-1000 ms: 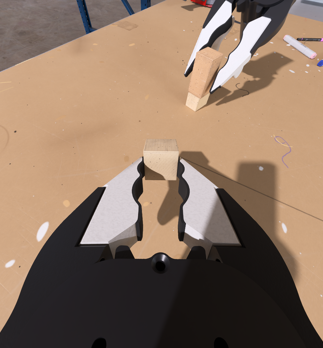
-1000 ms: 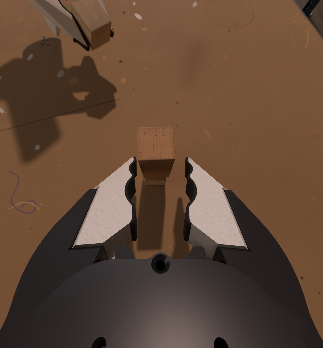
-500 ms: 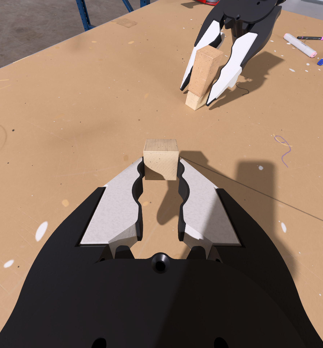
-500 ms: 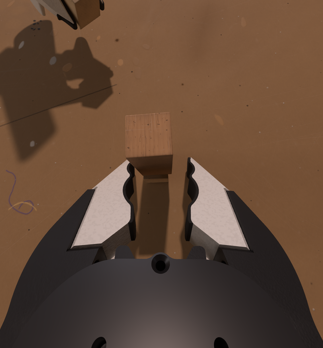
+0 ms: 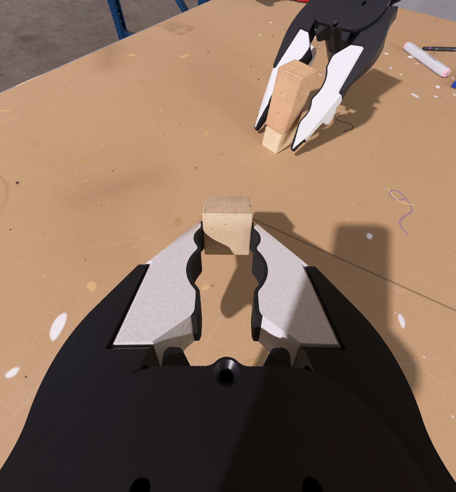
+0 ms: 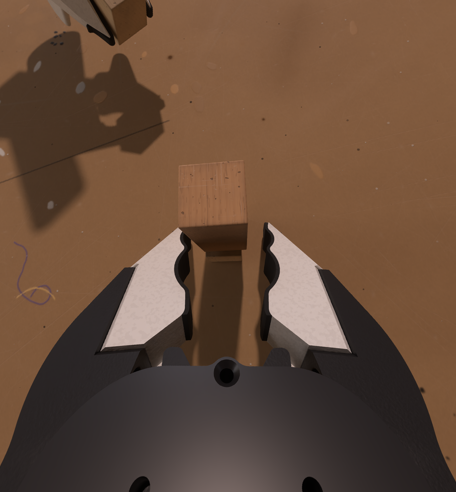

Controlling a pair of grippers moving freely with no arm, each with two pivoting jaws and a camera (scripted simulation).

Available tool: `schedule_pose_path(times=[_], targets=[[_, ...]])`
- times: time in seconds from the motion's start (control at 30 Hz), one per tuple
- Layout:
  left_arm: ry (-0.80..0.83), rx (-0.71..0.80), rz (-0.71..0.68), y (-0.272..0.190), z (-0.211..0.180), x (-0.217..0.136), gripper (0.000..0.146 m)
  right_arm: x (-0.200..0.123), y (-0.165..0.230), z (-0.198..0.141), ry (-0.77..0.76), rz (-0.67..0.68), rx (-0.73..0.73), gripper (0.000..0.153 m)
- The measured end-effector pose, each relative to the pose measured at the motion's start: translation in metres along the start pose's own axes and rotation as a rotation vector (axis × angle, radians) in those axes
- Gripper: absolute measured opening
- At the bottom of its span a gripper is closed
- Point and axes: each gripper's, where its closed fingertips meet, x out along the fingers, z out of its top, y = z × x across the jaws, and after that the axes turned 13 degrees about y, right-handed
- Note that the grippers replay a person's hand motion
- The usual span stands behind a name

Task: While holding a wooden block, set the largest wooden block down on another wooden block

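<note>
My left gripper clamps a pale cube. My right gripper is spread around the tall block, seemingly resting on the small block. Markers lie beyond; the table edge lies far left.

Bare tabletop lies open left of the stacked tall block and small block. Far right, markers crowd the edge; the right gripper straddles the stack.

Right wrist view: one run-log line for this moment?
right gripper: open, jaws astride | tall wooden block: on small pale block | left gripper: shut on pale cube
</note>
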Motion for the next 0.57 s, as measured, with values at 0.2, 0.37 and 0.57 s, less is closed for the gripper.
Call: schedule_pose_path(times=[0.2,0.37,0.57], targets=[[0.000,-0.002,-0.002,0.0001,-0.0001,0.0001,0.033,-0.0003,0.0006,-0.0008,0.006,0.001,-0.003,0.053],[0.004,0.000,-0.002,-0.0001,-0.0003,0.0006,0.033,-0.0001,0.0004,-0.0003,0.001,0.002,-0.002,0.053],[0.006,0.000,-0.002,-0.0001,-0.0005,0.0010,0.033,-0.0003,0.0003,-0.0004,0.000,0.003,-0.002,0.053]])
